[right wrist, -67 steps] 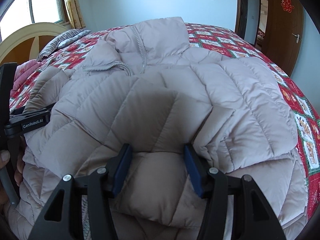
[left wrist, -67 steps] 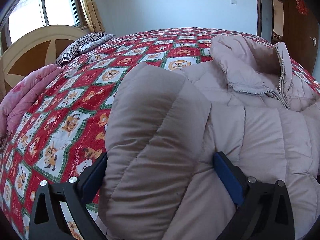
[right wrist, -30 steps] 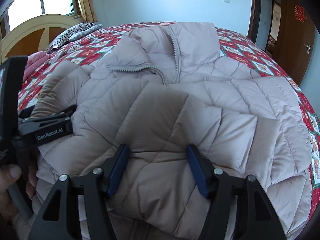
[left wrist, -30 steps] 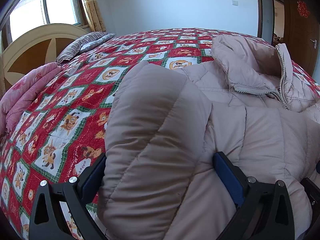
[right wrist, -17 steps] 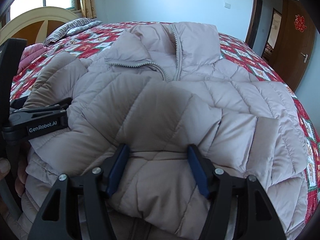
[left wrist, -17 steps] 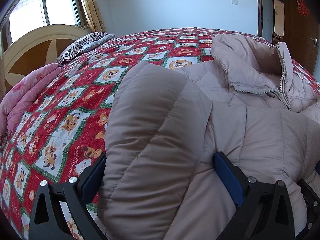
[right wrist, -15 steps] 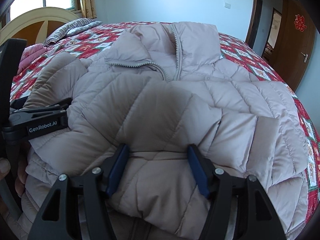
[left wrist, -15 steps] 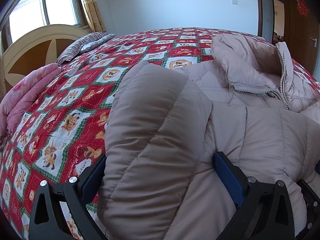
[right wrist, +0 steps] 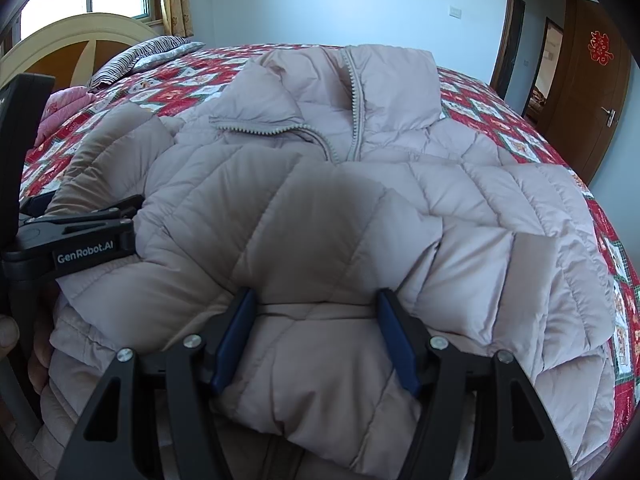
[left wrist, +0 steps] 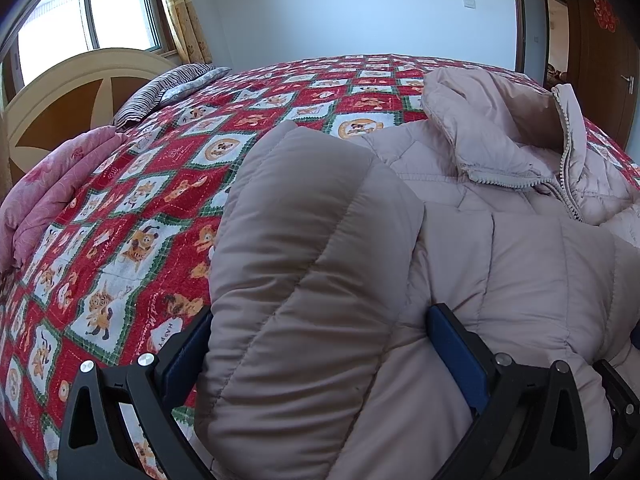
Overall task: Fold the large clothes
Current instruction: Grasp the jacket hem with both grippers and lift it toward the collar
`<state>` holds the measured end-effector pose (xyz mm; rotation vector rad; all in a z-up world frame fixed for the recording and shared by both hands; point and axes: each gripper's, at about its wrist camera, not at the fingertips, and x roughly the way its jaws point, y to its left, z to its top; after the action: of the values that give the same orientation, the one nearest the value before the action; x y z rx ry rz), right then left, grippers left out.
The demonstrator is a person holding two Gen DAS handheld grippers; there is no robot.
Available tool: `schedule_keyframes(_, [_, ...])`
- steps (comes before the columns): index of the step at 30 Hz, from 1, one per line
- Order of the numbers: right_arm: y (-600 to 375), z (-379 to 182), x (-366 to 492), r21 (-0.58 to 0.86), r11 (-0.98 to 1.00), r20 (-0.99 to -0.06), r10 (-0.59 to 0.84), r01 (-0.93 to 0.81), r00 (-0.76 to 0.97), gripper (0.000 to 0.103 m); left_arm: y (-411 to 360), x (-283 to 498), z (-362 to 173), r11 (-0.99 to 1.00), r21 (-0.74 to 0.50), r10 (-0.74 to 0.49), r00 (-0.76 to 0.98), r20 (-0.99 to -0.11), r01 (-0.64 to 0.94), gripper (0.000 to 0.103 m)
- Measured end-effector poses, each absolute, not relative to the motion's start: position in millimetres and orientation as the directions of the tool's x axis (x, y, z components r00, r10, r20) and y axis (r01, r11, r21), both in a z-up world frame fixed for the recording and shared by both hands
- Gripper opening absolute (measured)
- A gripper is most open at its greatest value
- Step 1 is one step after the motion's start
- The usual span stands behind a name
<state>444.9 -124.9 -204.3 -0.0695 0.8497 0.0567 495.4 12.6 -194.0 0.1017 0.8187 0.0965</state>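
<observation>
A large beige puffer jacket (right wrist: 400, 208) lies on the bed, collar at the far side and zipper partly open. My right gripper (right wrist: 316, 294) is shut on a thick fold of its lower front, blue pads pressing in from both sides. In the left wrist view, my left gripper (left wrist: 320, 312) is shut on a bulky folded-over part of the jacket (left wrist: 312, 220) at its left edge. The left gripper (right wrist: 80, 236) also shows at the left of the right wrist view, beside a person's hand (right wrist: 8, 336).
The bed carries a red patterned quilt (left wrist: 160, 208). A pink folded blanket (left wrist: 52, 184) and a striped pillow (left wrist: 168, 92) lie near the wooden headboard (left wrist: 60, 92) at the left. A brown door (right wrist: 592, 80) stands at the far right.
Since about two seconds ago the right gripper has come closer to the left one, carrying its fold of jacket leftward. Over the last half second nothing has moved.
</observation>
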Motion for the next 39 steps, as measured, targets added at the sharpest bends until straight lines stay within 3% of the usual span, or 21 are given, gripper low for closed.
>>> schedule_keyframes(7, [-126, -203, 441, -0.034, 0.996, -0.748, 0.026, -0.078, 0.663, 0.068, 12, 492, -182, 0.986, 0.162, 0.147, 0.678, -0.72, -0.042, 0.102])
schedule_keyframes(10, [-132, -201, 440, 0.009, 0.997, -0.744, 0.061, -0.082, 0.665, 0.07, 8, 474, -150, 0.979, 0.202, 0.164, 0.738, -0.654, -0.038, 0.102])
schedule_keyframes(16, [-139, -199, 439, 0.083, 0.992, -0.735, 0.128, -0.099, 0.666, 0.078, -11, 481, -79, 0.98, 0.191, 0.059, 0.826, -0.561, 0.059, 0.102])
schedule_keyframes(21, [-148, -185, 437, 0.148, 0.98, -0.75, 0.199, -0.133, 0.631, 0.083, -34, 555, -78, 0.977, 0.185, 0.031, 0.795, -0.606, 0.102, 0.102])
schedule_keyframes(30, [-210, -141, 480, 0.219, 0.974, -0.715, 0.201, -0.059, 0.669, 0.089, -70, 675, -148, 0.969, 0.202, 0.058, 0.662, -0.747, 0.143, 0.102])
schedule_keyframes(32, [-225, -139, 503, 0.225, 0.974, -0.718, 0.175, -0.013, 0.674, 0.089, -73, 688, -156, 0.972, 0.185, 0.051, 0.645, -0.762, 0.142, 0.078])
schedule_keyframes(33, [-232, -138, 514, 0.233, 0.972, -0.718, 0.165, 0.01, 0.676, 0.089, -74, 693, -161, 0.974, 0.154, 0.019, 0.622, -0.783, 0.164, 0.049])
schedule_keyframes(34, [-240, -136, 526, 0.248, 0.968, -0.717, 0.161, 0.032, 0.678, 0.089, -75, 697, -165, 0.975, 0.111, -0.025, 0.588, -0.809, 0.193, 0.027])
schedule_keyframes(39, [-267, -112, 594, 0.3, 0.948, -0.694, 0.144, 0.102, 0.705, 0.089, -87, 684, -152, 0.957, 0.13, -0.062, 0.621, -0.782, 0.259, 0.005])
